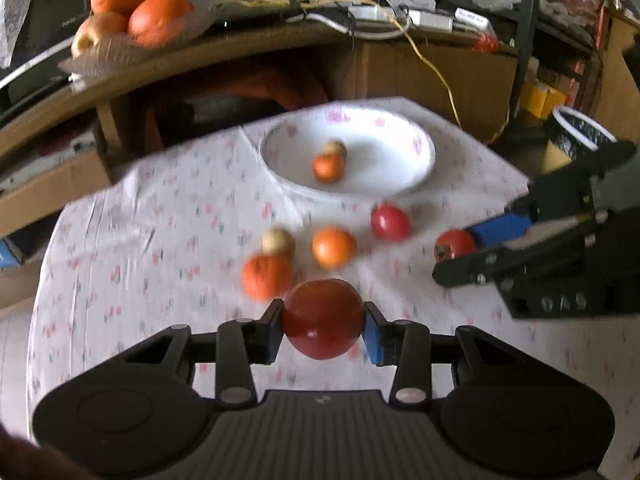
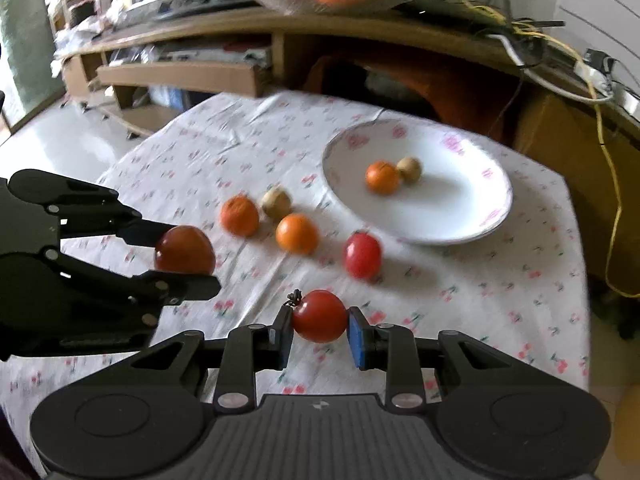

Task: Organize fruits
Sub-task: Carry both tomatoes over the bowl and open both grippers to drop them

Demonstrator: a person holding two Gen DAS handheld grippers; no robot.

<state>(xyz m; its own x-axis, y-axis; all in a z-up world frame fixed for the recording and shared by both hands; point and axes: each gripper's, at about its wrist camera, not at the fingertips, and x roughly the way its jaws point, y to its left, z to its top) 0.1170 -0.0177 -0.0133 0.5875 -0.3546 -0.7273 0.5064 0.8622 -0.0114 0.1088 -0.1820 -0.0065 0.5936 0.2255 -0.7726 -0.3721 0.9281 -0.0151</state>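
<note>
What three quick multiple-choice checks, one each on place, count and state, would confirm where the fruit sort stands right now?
1. Where does the loose red tomato lie?
A. On the cloth near the plate's rim
B. In the plate
C. On the shelf

2. How many fruits lie in the white plate?
A. None
B. Two
C. Five

3. What are the left tongs doing?
A. Open over the plate
B. Shut on nothing
C. Shut on a dark red tomato

Answers:
1. A, it sits on the floral tablecloth, just outside the rim.
2. B, a small orange and a pale round fruit sit together in it.
3. C, both pads press the tomato's sides; the right tongs likewise grip a smaller tomato.
</note>
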